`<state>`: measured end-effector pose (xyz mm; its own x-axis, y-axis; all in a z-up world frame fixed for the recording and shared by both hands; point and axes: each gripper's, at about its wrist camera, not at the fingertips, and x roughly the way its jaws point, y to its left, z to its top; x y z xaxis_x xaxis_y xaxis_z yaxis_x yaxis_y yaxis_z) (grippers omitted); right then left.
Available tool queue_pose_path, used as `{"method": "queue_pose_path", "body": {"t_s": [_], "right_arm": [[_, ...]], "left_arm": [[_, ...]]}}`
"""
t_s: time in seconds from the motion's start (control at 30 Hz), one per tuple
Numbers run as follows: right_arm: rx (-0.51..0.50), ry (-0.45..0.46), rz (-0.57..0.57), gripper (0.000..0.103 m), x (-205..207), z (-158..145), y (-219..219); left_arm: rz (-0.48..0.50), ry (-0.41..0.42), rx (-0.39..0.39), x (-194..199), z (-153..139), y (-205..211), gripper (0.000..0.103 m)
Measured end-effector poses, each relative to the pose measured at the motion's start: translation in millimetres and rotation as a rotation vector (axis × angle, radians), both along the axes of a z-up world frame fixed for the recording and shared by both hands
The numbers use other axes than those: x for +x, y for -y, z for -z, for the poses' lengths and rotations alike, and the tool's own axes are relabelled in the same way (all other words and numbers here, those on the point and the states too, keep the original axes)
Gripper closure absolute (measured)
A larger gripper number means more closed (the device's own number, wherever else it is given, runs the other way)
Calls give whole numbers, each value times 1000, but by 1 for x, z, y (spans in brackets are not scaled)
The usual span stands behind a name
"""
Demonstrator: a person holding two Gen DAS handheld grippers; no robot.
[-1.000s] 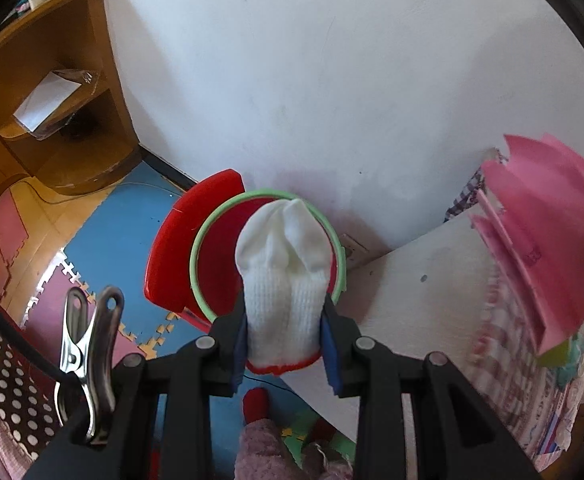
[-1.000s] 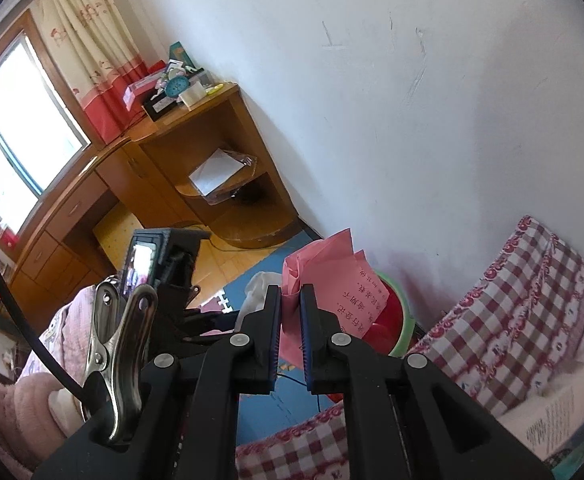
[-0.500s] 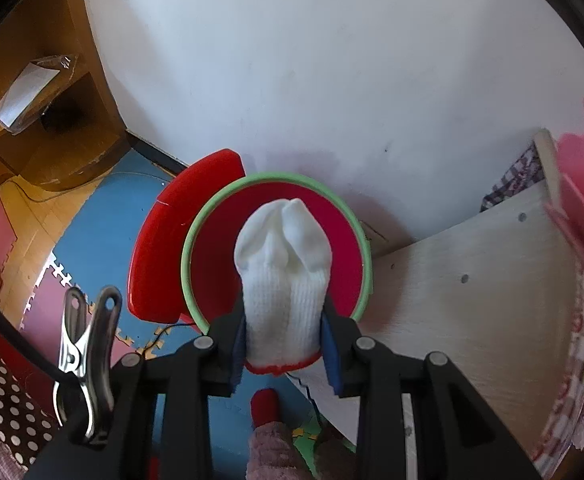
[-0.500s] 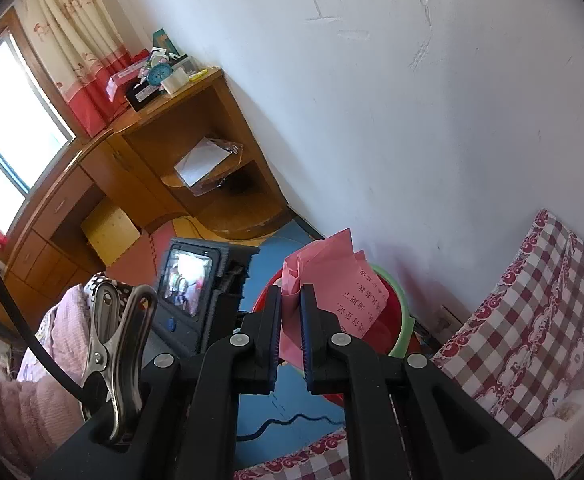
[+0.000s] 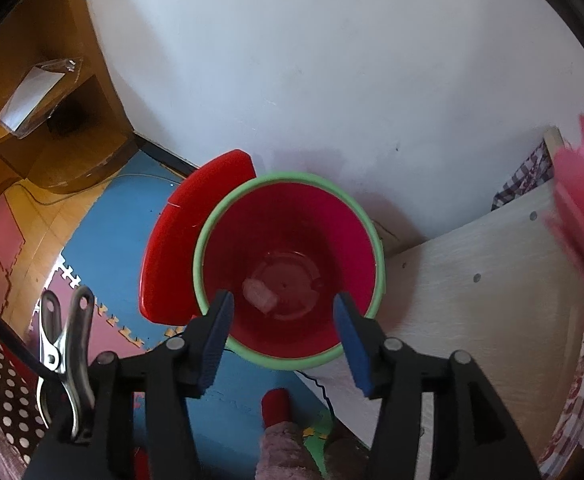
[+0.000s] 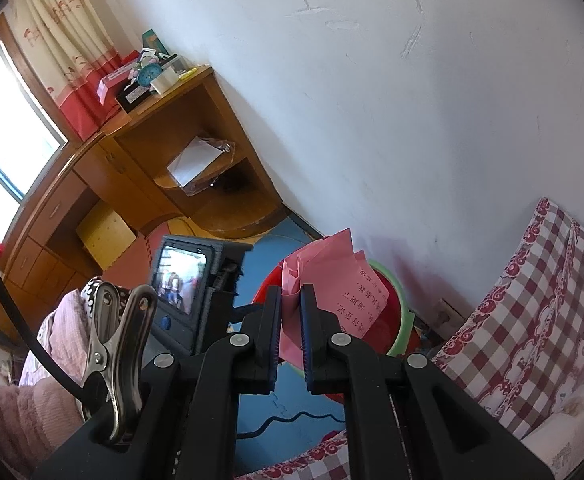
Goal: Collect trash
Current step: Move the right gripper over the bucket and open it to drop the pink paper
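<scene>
A red trash bin with a green rim (image 5: 373, 236) stands on the floor by the wall, its red lid (image 5: 184, 236) tipped open to the left. My left gripper (image 5: 282, 316) is open and empty, right above the bin's mouth. A white glove (image 5: 258, 294) lies on the bin's bottom. My right gripper (image 6: 290, 312) is shut on folded pink paper (image 6: 331, 280) with writing, held above and to the near side of the bin (image 6: 397, 332). The pink paper also shows blurred at the right edge of the left wrist view (image 5: 583, 200).
A white board (image 5: 471, 292) of the bed stands right of the bin, with a checked cloth (image 6: 531, 300) over it. A wooden corner shelf (image 6: 196, 168) stands to the left. Foam mats (image 5: 104, 216) cover the floor. A cable (image 6: 292, 420) lies beside the bin.
My left gripper has opened and let go of the white glove, which has dropped to the bottom of the bin. My right gripper still holds the pink paper and has come nearer the bin.
</scene>
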<state>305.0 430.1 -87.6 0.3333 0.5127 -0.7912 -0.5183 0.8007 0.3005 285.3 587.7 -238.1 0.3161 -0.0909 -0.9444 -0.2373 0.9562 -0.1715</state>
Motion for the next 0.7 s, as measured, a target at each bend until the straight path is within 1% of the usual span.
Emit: {"method": "queue_pose_path", "body": {"t_s": [0.17, 0.47, 0.6, 0.7], "right_arm": [[-10, -17, -11, 93, 4, 7, -4], [-58, -91, -41, 93, 28, 34, -31], [-87, -99, -52, 93, 35, 46, -41], [-110, -113, -68, 92, 43, 56, -49]], "left_arm": [[-43, 4, -4, -7, -11, -10, 48], [-76, 20, -14, -19, -30, -23, 48], [-71, 19, -5, -22, -33, -24, 48], [-77, 18, -15, -24, -32, -25, 48]]}}
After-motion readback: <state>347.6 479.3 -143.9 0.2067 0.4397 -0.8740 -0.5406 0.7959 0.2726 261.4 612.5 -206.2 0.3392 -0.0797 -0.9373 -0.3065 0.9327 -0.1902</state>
